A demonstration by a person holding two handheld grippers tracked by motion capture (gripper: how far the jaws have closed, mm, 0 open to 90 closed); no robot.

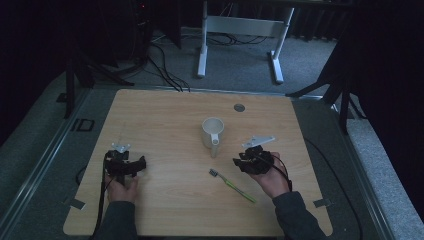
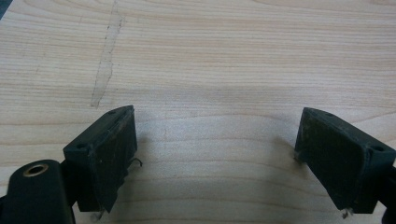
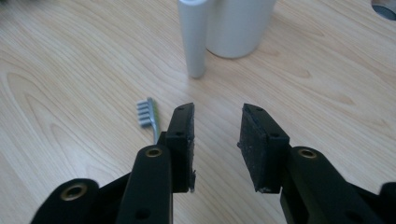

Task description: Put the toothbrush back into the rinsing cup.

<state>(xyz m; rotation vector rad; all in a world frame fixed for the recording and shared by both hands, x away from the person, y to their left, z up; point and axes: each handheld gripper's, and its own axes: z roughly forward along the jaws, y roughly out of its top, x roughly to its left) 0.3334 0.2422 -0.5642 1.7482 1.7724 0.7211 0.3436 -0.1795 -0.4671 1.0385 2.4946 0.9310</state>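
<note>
A white mug [image 1: 212,131] stands near the middle of the wooden table [image 1: 165,107], its handle [image 3: 193,37] pointing toward the near edge. A green toothbrush [image 1: 233,185] lies in front of it, bristle head [image 3: 146,114] at the left end. My right gripper [image 1: 239,160] hovers just right of the brush head, jaws apart with nothing between them [image 3: 215,140]. At the table's left, my left gripper [image 1: 142,165] is held low over bare wood, its jaws spread wide and empty [image 2: 215,154].
A round grey grommet [image 1: 239,107] is set in the table near its far edge. Beyond the table stand a white desk frame [image 1: 240,30] and floor cables [image 1: 165,70]. Dark tripod legs [image 1: 330,90] flank the table on grey carpet.
</note>
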